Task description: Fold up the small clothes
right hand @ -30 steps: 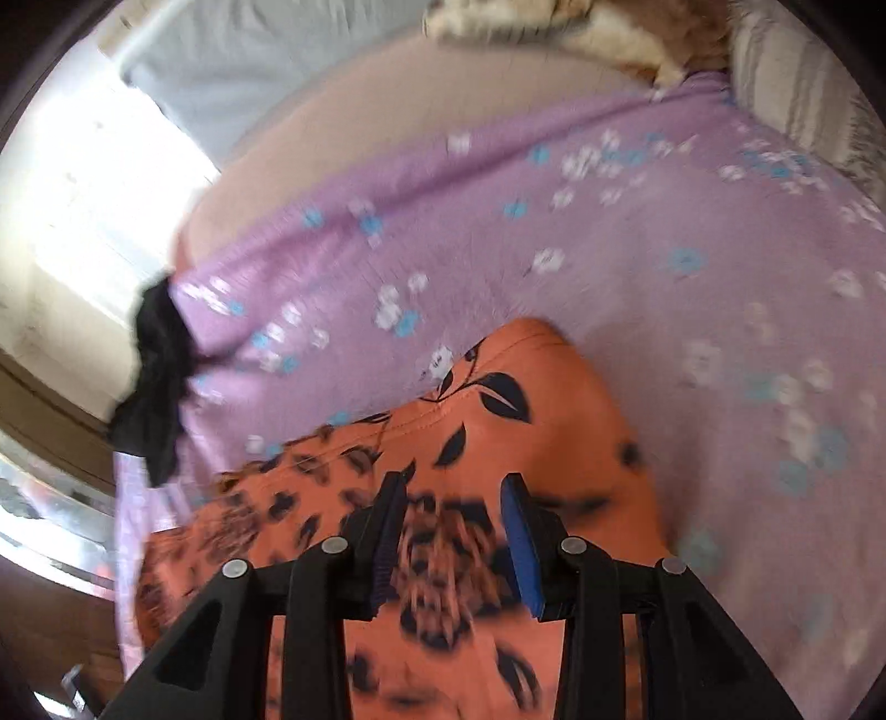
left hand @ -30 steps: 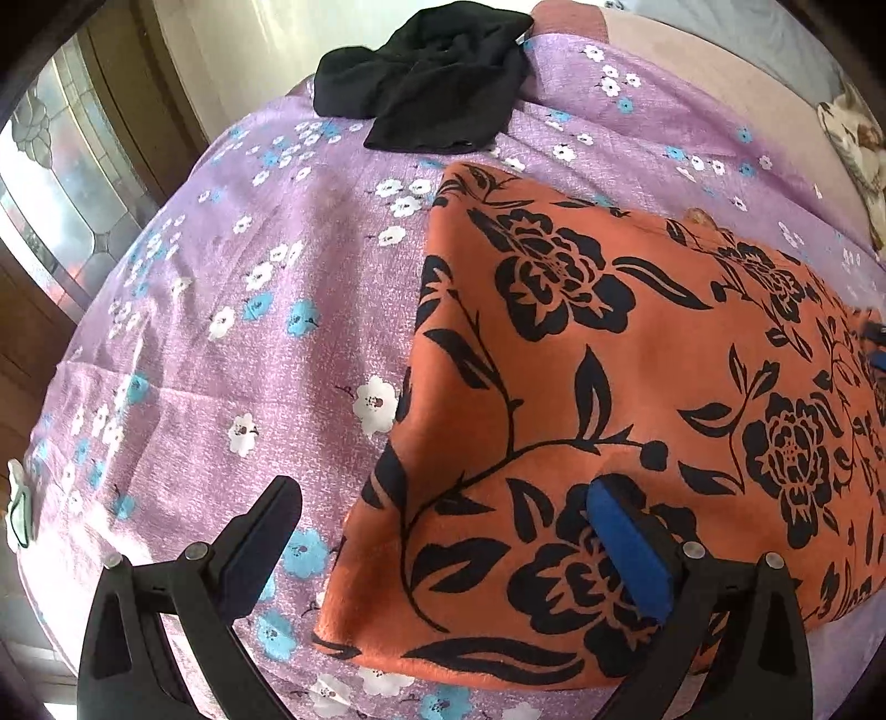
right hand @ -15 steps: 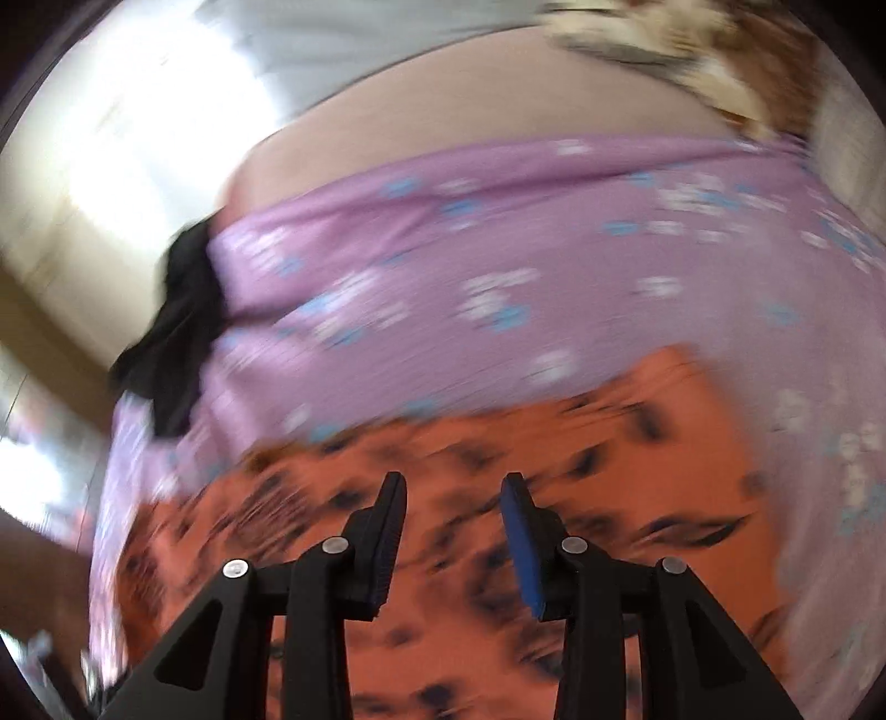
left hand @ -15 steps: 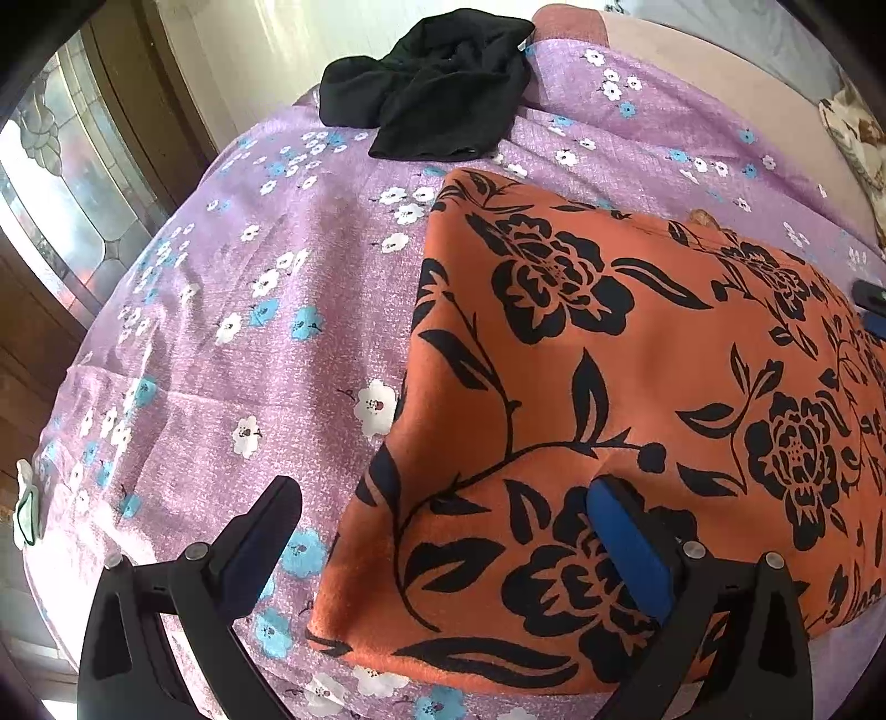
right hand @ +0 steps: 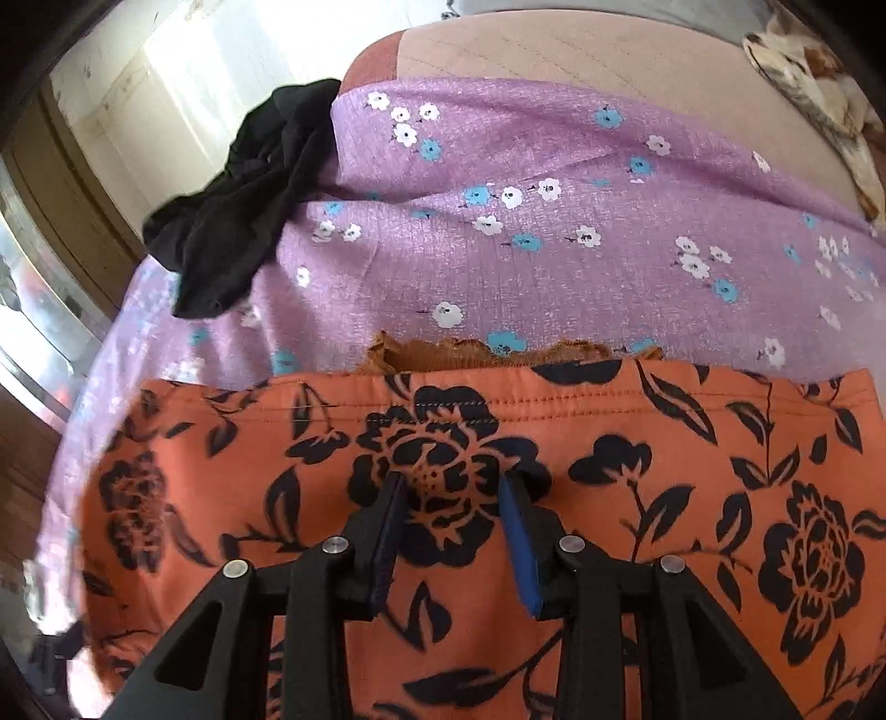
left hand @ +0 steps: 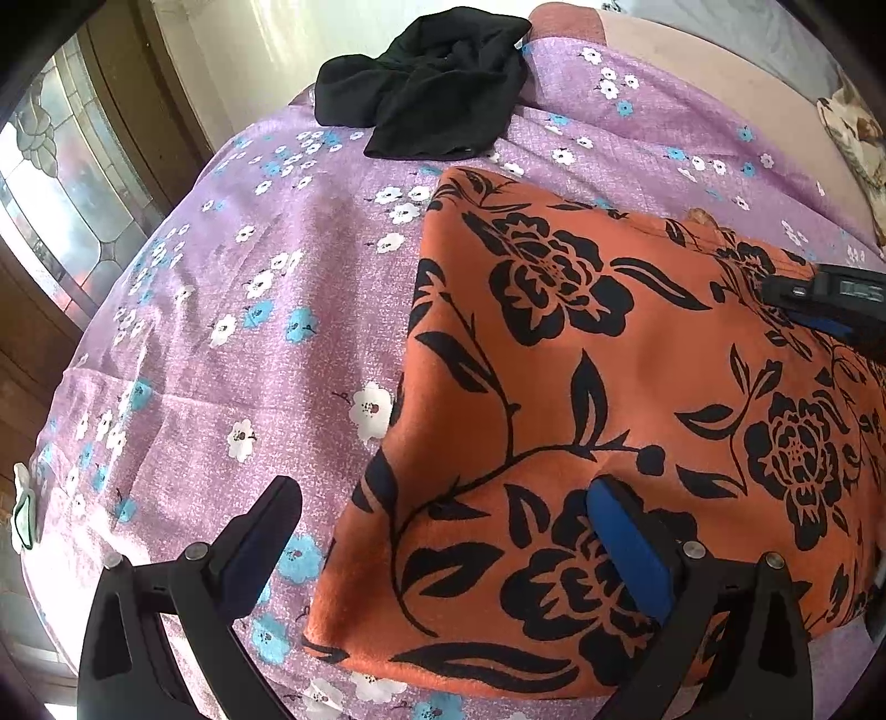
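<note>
An orange garment with black flowers [left hand: 609,360] lies flat on the purple flowered sheet [left hand: 266,343]. My left gripper [left hand: 446,487] is open wide over the garment's near left edge, with one finger above the sheet and the blue-padded finger above the cloth. My right gripper [right hand: 454,482] hovers over the garment [right hand: 609,421] just short of its far hemmed edge. Its pads stand a little apart, and only the flower print shows between them. It also shows at the right edge of the left wrist view as the right gripper [left hand: 814,307]. Brown lace [right hand: 432,349] peeks out beyond the hem.
A crumpled black garment [left hand: 432,94] lies at the sheet's far left corner. Beyond the sheet is bare beige bedding [right hand: 581,50] and a patterned cloth [right hand: 803,83] at the far right. A leaded glass window [left hand: 66,183] and wooden frame stand past the bed's left edge.
My right gripper has swept sideways across the garment towards its middle and rolled level, so it now shows at the right edge of the left wrist view. The left gripper stayed still.
</note>
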Available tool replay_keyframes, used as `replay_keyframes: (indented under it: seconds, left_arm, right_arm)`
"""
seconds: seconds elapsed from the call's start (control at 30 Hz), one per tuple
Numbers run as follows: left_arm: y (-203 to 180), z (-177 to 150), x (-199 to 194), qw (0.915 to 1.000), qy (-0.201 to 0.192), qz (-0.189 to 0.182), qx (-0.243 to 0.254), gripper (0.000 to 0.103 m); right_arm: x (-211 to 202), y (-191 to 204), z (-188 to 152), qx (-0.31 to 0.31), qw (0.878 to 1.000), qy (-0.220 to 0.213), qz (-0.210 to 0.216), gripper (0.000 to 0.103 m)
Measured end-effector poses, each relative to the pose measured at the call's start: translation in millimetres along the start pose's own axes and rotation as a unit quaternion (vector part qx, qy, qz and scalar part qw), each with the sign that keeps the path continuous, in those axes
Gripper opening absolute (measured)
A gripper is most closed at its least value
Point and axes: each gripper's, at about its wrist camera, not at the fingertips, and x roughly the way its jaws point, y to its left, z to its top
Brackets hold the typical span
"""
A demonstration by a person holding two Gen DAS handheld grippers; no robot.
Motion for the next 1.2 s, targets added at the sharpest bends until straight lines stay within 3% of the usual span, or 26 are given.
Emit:
replay_keyframes:
  seconds: [0.2,0.4,0.57,0.83,1.0,1.13,1.2]
  left_arm:
    - [-1,-2,-1,1.0,-0.002,0.005,-0.002,0.102]
    - [-5,-8,-4,0.9998,-0.014,0.016,-0.004,0.102]
    - [-7,-13,-6,0.9992,-0.031,0.023,-0.001,0.102]
    - [-6,-13,-4,0.9989,-0.042,0.022,-0.006,0.103]
    - [-7,-13,-3,0.9988,-0.044,0.022,-0.008,0.103]
    - [-7,-13,-2,0.9985,-0.048,0.023,-0.009,0.103]
    - [-8,-14,-2,0.9983,-0.053,0.025,-0.009,0.103]
  right_arm:
    - [-48,-21,-25,0.014,1.0,-0.008,0.011,0.039]
    - [-69,-43,-82,0.014,0.999,0.05,-0.014,0.038]
    - [-94,-37,-120,-0.023,0.999,0.029,-0.031,0.038]
    - [-109,-53,-129,0.018,1.0,0.009,-0.011,0.038]
    - [-112,-55,-119,0.014,0.999,-0.017,-0.037,0.038]
    - [-93,-63,-117,0.008,0.998,0.015,-0.06,0.038]
    - [-93,-61,-116,0.005,0.998,0.009,-0.066,0.039]
